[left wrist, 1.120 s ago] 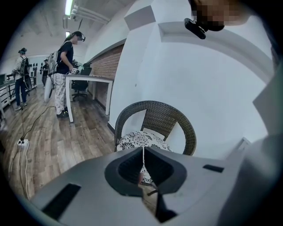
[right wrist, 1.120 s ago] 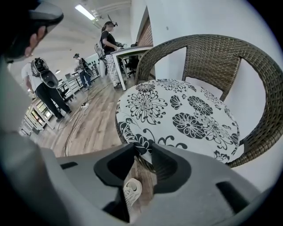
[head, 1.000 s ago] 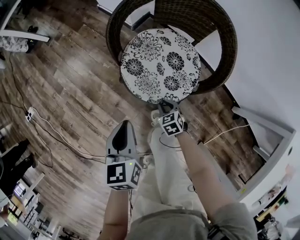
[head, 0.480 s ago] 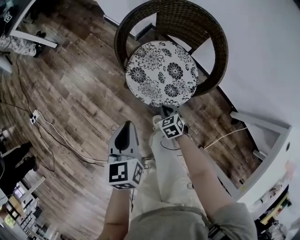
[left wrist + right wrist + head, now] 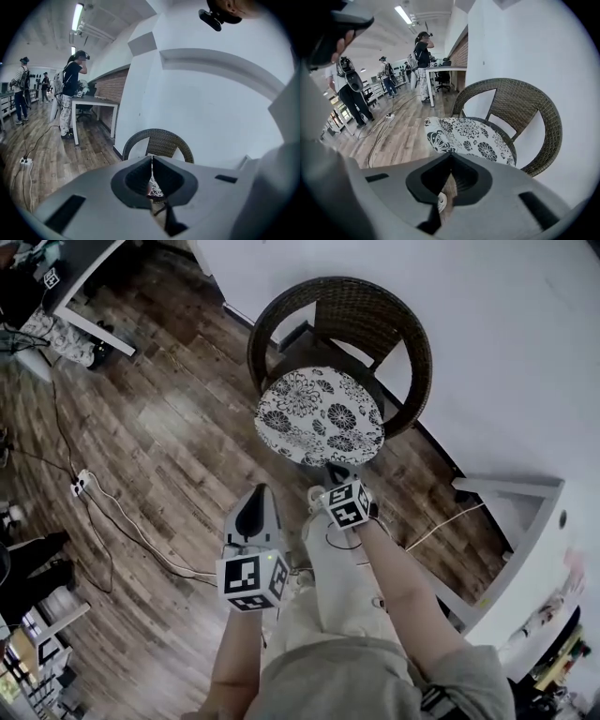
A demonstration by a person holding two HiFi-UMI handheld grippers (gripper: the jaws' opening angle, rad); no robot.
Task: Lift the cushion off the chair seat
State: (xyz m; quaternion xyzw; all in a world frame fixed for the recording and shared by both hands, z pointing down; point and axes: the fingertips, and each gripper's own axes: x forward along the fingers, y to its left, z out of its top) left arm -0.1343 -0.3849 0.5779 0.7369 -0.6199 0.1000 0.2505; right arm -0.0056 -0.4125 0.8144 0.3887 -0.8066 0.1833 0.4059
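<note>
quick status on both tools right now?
left tool: closed, nothing between the jaws.
right tool: closed, empty; the cushion lies ahead of it, not gripped.

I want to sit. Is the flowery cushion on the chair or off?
On: the round black-and-white floral cushion lies on the brown wicker chair.

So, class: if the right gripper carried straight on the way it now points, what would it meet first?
The right gripper, jaws shut, would most likely meet the near edge of the floral cushion on the wicker chair; depth is unclear.
</note>
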